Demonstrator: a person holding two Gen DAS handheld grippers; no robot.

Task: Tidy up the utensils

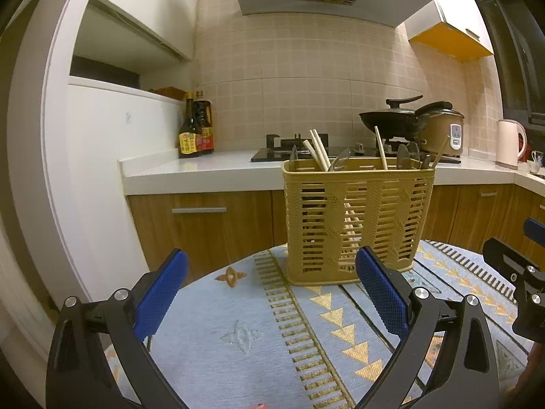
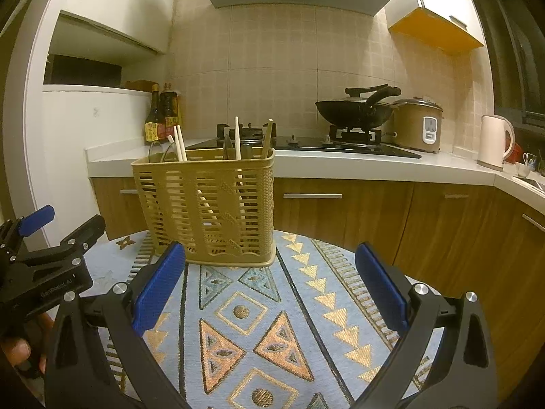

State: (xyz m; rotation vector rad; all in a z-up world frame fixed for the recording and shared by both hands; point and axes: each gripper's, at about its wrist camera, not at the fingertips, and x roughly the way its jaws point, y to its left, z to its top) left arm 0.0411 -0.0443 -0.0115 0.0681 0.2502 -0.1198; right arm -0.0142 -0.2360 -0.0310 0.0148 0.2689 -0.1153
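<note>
On the patterned blue cloth [image 1: 238, 337] of a round table, seen from the left wrist, a tan plastic utensil basket [image 1: 356, 221] is standing upright at the far edge. Its walls are slotted and woven-looking, with a solid rolled rim, and its inside is divided into compartments. Pale chopsticks [image 1: 318, 150] are leaning out of the left part, another single stick [image 1: 380, 148] is rising from the right part, and dark utensil handles are showing between them, too dim to name. The left gripper [image 1: 272, 293] is hovering low over the cloth with its blue pads spread wide and nothing between them; its right pad is overlapping the basket's lower front in the picture. The right gripper [image 1: 517, 266] is poking in at the right edge.

From the right wrist, the same basket [image 2: 207, 204] is sitting to the left of centre, well ahead of the fingers, chopsticks [image 2: 180, 143] slanting at its left end and two sticks standing upright at its right end. The right gripper [image 2: 270, 289] is also gaping, released and empty, above the triangle-patterned cloth [image 2: 272, 323]. The left gripper [image 2: 44, 248] is showing at the left edge. Behind, a black wok [image 2: 354, 112] is sitting on the stove.
</note>
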